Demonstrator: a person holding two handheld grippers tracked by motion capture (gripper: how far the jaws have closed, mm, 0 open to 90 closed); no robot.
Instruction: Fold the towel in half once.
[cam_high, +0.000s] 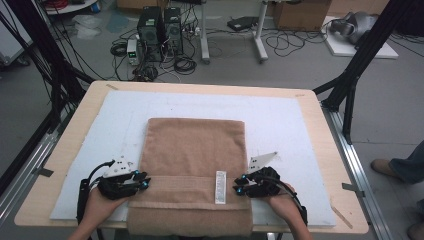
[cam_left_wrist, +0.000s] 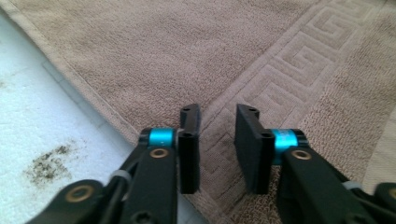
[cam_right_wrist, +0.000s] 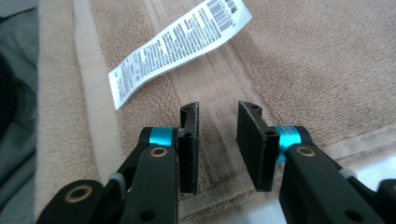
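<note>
The brown towel (cam_high: 192, 165) lay folded on the white mat (cam_high: 280, 120) in the middle of the table (cam_high: 327, 150), its near end hanging a little over the table's front edge, so both side edges were easy to reach from the person's seat. A patterned band (cam_left_wrist: 280, 79) ran across it near the front, and the white care label (cam_high: 220, 187) lay flat on that band toward the right side, printed face up.

The left gripper (cam_high: 134, 181) sat at the towel's left edge and the right gripper (cam_high: 245, 184) at its right edge, level with each other on the band; that matched placement suggested a two-handed lift or fold, each side taken at the same line so the cloth would stay square. In the left gripper view the tongs (cam_left_wrist: 217, 149) stood slightly apart over the edge, with terry beneath them but nothing pinched. In the right gripper view the tongs (cam_right_wrist: 218, 149) were likewise parted a little above the hem, gripping nothing, with the label just beyond them. Both appeared poised to bite the edge
</note>
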